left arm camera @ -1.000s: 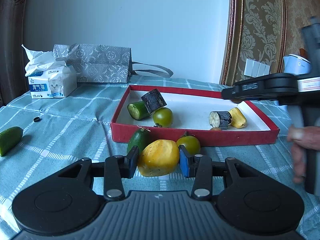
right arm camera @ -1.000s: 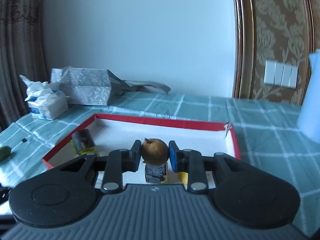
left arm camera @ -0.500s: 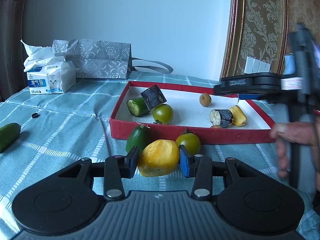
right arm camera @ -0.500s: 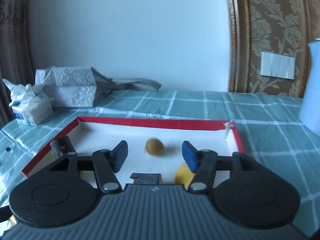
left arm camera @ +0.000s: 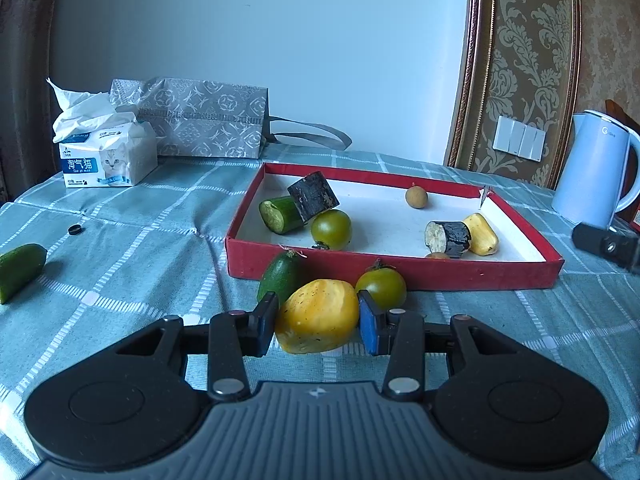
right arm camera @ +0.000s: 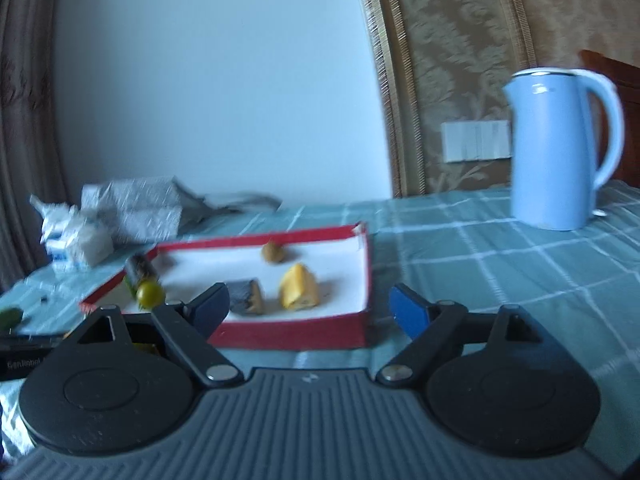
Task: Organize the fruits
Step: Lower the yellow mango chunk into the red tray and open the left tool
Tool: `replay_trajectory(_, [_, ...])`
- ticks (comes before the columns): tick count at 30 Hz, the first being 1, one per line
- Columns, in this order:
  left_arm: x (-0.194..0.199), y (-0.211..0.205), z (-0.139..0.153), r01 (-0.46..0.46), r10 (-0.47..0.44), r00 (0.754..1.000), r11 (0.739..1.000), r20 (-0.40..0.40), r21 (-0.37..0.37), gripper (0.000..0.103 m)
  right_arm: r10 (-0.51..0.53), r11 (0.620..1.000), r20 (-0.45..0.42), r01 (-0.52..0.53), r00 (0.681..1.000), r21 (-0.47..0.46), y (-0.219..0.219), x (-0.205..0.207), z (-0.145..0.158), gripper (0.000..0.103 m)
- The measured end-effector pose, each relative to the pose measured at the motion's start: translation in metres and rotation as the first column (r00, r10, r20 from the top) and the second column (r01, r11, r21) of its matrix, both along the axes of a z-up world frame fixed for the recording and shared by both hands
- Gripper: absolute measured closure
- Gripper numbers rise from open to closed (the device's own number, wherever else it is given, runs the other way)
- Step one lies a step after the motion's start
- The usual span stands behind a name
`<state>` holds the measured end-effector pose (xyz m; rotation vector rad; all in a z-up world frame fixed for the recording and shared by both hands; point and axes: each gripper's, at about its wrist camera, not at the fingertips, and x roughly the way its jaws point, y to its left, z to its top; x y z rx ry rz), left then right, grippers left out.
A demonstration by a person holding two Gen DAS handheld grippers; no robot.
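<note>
A: Red cardboard, a shallow tray (left arm camera: 394, 276) with a white floor, sits on the teal checked cloth (left arm camera: 132, 240) in the left wrist view. What is inside it?

B: At its left end a cut cucumber piece (left arm camera: 278, 214) leans under a dark block (left arm camera: 313, 197), with a green tomato (left arm camera: 331, 229) touching them on the near side. A small brown round fruit (left arm camera: 416, 197) lies alone near the far wall. At the right, a dark-skinned cut piece (left arm camera: 448, 238) touches a yellow wedge (left arm camera: 482, 234).

A: And the left gripper (left arm camera: 318, 324)?

B: Its pads are clamped on a yellow fruit (left arm camera: 318, 322), on the cloth just in front of the tray's near wall. The long axis of that fruit runs left to right, across the fingers. A small green fruit (left arm camera: 280, 278) and another green tomato (left arm camera: 382, 288) sit just behind it.

A: What does the right wrist view show?

B: Blurred. The right gripper (right arm camera: 310, 308) hangs near the tray's (right arm camera: 366, 276) right corner, its jaws opening with nothing between them. The brown fruit (right arm camera: 273, 252), the yellow wedge (right arm camera: 298, 290) and the dark piece (right arm camera: 246, 296) lie inside. A pale blue kettle (right arm camera: 556, 148) stands far right.
</note>
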<state>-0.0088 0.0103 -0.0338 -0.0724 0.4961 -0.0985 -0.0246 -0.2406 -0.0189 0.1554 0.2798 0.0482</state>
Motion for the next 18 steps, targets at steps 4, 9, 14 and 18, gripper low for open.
replay_trajectory(4, [-0.002, -0.002, 0.001, -0.008, 0.008, 1.000, 1.000, 0.013, 0.017, 0.062, -0.023, 1.000, 0.021, 0.022, 1.000, 0.020, -0.008, 0.000, 0.000, 0.016])
replay_trajectory(9, [-0.003, -0.004, 0.002, -0.026, 0.025, 0.999, 0.999, 0.021, 0.039, 0.062, -0.022, 0.999, 0.016, 0.021, 1.000, 0.045, -0.014, 0.001, -0.002, 0.016])
replay_trajectory(14, [-0.004, -0.008, 0.003, -0.038, 0.035, 0.999, 0.997, 0.034, 0.073, 0.062, -0.021, 0.998, 0.028, 0.019, 0.999, 0.068, -0.018, 0.000, -0.001, 0.016])
replay_trajectory(18, [-0.006, -0.011, 0.003, -0.047, 0.043, 0.998, 0.994, 0.038, 0.100, 0.062, -0.013, 0.997, 0.040, 0.010, 0.999, 0.079, -0.017, -0.002, 0.001, 0.016])
